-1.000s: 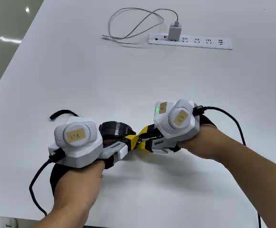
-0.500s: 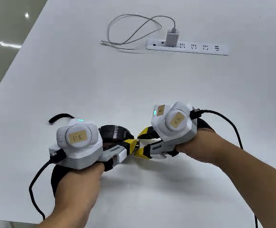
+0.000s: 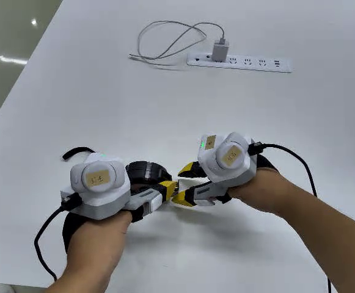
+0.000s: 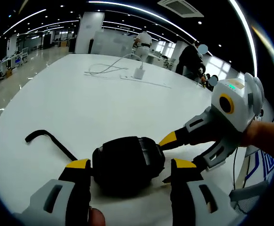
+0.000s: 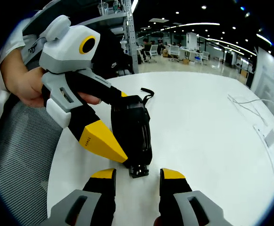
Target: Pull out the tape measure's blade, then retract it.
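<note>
Right gripper view reveals what gripper bodies cover in the head view: the tab [image 5: 139, 170] just ahead between the right gripper's [image 5: 137, 175] parted, empty jaws, while the left gripper [image 5: 124, 128] clamps the hard, likely slick tape measure [image 5: 139, 117] on the tabletop [image 5: 212, 141]; pinch that tab, as the thin springy blade should snap back.

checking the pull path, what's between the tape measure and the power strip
Bare white table: in the head view nothing lies between the tape measure and the power strip.
</note>
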Tool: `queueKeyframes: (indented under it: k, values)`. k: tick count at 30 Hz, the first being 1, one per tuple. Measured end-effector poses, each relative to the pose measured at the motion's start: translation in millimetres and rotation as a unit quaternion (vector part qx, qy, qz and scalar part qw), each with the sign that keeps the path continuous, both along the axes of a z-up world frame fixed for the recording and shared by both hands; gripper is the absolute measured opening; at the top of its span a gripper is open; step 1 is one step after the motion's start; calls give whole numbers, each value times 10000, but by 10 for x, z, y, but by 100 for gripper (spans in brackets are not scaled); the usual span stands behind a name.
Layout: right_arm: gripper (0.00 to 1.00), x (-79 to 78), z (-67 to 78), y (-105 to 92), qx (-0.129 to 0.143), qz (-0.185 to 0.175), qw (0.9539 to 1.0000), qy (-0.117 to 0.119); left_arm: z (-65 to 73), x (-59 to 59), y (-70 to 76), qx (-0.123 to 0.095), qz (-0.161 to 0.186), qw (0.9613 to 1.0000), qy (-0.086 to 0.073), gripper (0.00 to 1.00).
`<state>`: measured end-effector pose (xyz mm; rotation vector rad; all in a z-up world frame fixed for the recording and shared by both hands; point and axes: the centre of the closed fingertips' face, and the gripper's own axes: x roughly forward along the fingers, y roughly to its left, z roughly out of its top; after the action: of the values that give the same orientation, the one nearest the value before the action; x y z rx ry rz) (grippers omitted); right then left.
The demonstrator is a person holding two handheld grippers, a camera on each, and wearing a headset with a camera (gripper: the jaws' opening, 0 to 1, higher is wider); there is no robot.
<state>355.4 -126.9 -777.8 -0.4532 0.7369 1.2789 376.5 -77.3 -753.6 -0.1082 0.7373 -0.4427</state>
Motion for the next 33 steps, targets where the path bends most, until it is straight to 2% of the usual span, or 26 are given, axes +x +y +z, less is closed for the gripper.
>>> queueKeyframes:
  k: [1, 3, 8, 13, 18, 22, 25, 27, 30, 33]
  values:
    - [34, -15, 15, -4, 34, -9, 10000, 25, 20, -2, 4, 34, -37, 10000, -55, 67]
    - [37, 8, 51, -26, 60, -85, 9999, -127, 70, -2, -4, 112, -192, 9995, -228, 71]
    - [44, -23, 118, -109, 160, -324, 9993, -103, 129, -64, -16, -32, -387, 9990, -207, 71]
    - [50, -51, 179, -198, 185, -525, 9983, -170, 207, -113, -44, -77, -659, 9970, -391, 71]
    - [52, -85, 234, -333, 189, -761, 9967, -233, 270, -184, -41, -166, -863, 9951, -464, 75]
    - [56, -119, 262, -409, 195, -918, 9952, -259, 286, -223, -7, -85, -1013, 9935, -522, 76]
    - [58, -128, 295, -472, 201, -1042, 9939, -302, 328, -256, 5, -161, -1131, 9917, -595, 79]
    - [59, -136, 313, -514, 197, -1125, 9929, -332, 323, -274, 50, -49, -1187, 9911, -599, 79]
    - [60, -169, 340, -590, 212, -1249, 9914, -332, 344, -309, 124, -50, -1212, 9910, -572, 78]
    - [60, -194, 370, -654, 227, -1336, 9901, -363, 353, -358, 174, 101, -1352, 9889, -615, 78]
